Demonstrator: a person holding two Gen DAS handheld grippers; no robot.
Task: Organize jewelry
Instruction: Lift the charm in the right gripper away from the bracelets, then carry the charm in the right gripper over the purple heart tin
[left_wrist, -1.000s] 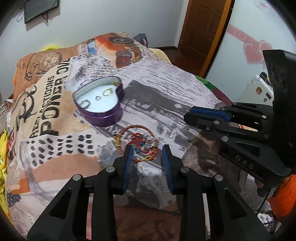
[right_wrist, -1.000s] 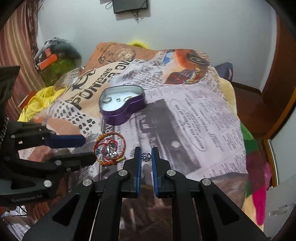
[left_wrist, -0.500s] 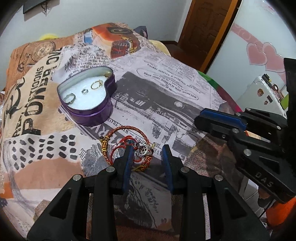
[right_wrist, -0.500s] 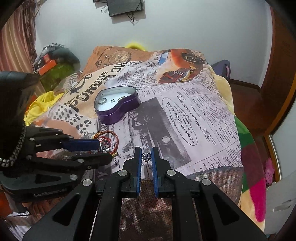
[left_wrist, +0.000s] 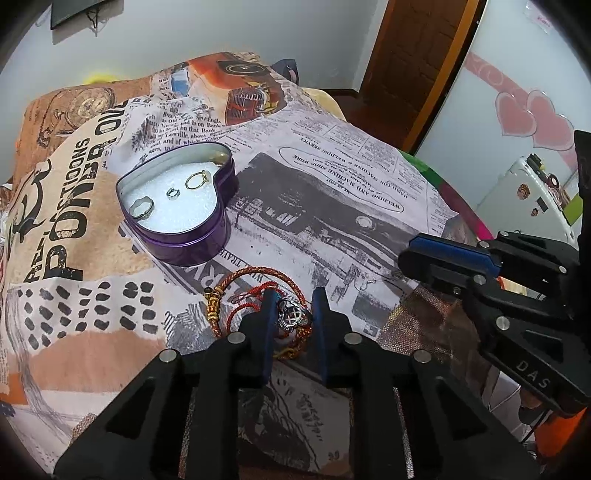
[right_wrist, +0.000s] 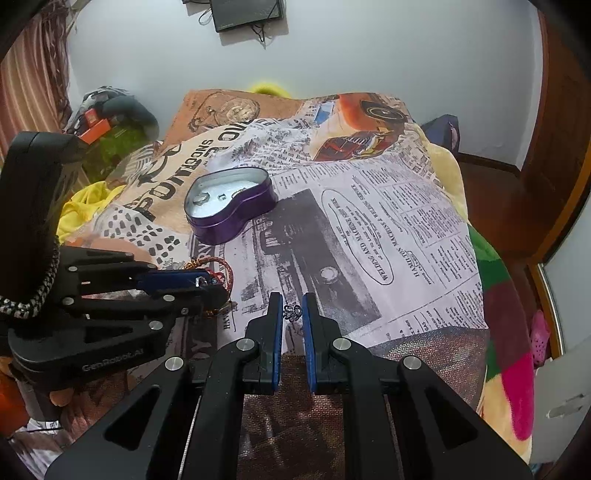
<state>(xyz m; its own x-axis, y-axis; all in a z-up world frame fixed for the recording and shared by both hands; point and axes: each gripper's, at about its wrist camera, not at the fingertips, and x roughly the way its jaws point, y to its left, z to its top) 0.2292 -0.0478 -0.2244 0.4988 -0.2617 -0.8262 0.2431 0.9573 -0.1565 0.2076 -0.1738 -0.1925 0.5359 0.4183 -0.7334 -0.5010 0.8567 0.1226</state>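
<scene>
A purple heart-shaped tin (left_wrist: 192, 247) lies open on the newspaper-print bedspread with three rings (left_wrist: 171, 192) on its white lining; it also shows in the right wrist view (right_wrist: 236, 221). A pile of red and gold cord bracelets (left_wrist: 255, 302) with a silver charm (left_wrist: 291, 314) lies in front of it. My left gripper (left_wrist: 293, 308) is open, its jaws either side of the charm. My right gripper (right_wrist: 292, 308) is open, jaws narrowly apart around a small silver earring (right_wrist: 291, 312) on the spread. A thin hoop (left_wrist: 364, 284) lies by the right gripper's tip.
The bedspread (right_wrist: 369, 221) falls away at the near and right edges. A wooden door (left_wrist: 417, 55) and a white appliance (left_wrist: 528, 199) stand to the right. Yellow cloth and clutter (right_wrist: 92, 199) lie on the left.
My left gripper has moved forward over the bracelets, so its jaws now straddle the charm. My right gripper has pulled back and up, jaws still around the earring.
</scene>
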